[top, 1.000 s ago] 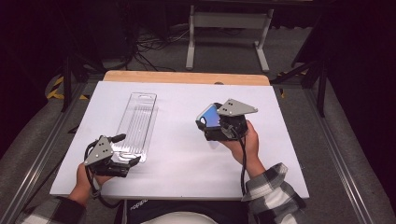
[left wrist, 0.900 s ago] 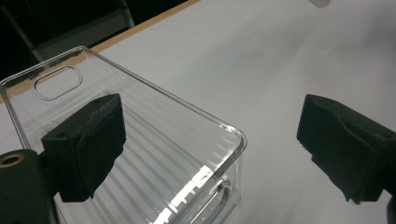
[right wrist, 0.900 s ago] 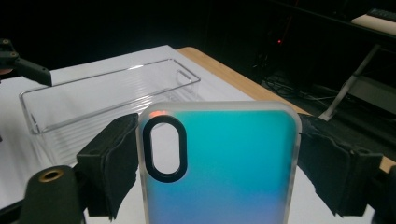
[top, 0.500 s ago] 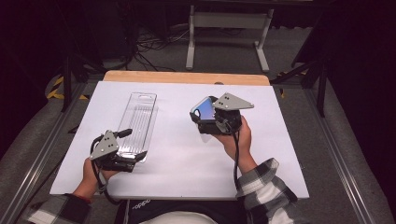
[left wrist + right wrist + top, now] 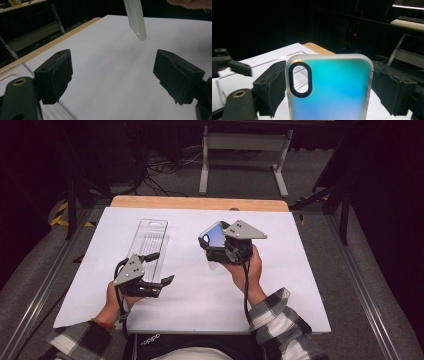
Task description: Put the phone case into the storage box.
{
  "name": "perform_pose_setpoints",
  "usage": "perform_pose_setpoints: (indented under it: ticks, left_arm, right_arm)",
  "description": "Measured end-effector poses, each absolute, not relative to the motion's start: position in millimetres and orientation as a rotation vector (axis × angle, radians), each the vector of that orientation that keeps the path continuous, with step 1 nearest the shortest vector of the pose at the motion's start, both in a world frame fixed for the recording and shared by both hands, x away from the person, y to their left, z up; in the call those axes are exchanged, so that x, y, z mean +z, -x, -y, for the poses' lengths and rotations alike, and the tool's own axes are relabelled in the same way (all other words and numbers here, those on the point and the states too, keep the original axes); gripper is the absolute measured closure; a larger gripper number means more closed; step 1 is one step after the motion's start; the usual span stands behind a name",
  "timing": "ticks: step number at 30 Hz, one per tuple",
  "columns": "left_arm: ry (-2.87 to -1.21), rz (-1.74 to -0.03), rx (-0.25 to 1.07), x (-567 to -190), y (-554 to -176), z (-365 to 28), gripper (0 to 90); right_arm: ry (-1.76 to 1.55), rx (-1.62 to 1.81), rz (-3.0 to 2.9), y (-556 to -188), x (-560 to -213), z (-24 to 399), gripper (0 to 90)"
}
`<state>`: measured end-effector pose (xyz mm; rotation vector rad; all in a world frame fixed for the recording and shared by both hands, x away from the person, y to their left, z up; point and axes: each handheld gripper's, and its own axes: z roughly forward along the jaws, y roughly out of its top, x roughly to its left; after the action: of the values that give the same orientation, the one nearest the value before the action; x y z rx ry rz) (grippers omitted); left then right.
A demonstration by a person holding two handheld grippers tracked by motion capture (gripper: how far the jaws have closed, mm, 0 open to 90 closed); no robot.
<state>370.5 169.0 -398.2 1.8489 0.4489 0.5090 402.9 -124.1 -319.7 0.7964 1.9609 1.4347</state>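
Observation:
A frosted phone case with a blue-teal back and an oval camera cut-out is held upright above the table's middle. My right gripper is shut on it, one jaw against each long side. My left gripper hovers over the near end of a clear plastic package. Its jaws have just been closing but still stand wide, with nothing between them. In the left gripper view the case's edge hangs ahead of that gripper, above the white surface.
The white tabletop has a wooden strip along its far edge. Beyond it are a metal stand and cables on a dark floor. Metal rails run along both sides of the table.
My left gripper has moved right and a little up, to the near end of the clear package, and its jaws have narrowed slightly. The right gripper and case have barely shifted.

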Motion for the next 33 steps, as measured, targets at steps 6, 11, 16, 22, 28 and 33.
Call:
perform_pose_setpoints:
  ticks: [6,11,16,22,28,33]
  left_arm:
    - [-1.848,-0.459,0.504,-394,-377,-149,24.2]
    - [-1.826,-0.466,0.455,-393,-379,-141,34.9]
    - [-1.806,-0.471,0.419,-393,-383,-134,52.4]
    - [-1.779,-0.478,0.432,-390,-382,-127,64.2]
    - [-1.778,-0.491,0.421,-388,-384,-121,67.8]
    - [-1.768,-0.485,0.422,-390,-385,-117,71.8]
  right_arm:
    - [-0.778,1.464,-1.956,-403,-324,110,17.9]
    - [-0.766,1.464,-1.970,-401,-333,100,17.9]
    - [-0.758,1.477,-1.965,-396,-339,92,17.9]
    - [-0.772,1.483,-1.901,-389,-343,91,17.9]
    - [-0.787,1.505,-1.879,-387,-346,93,17.9]
    - [-0.784,1.510,-1.868,-384,-347,94,17.9]
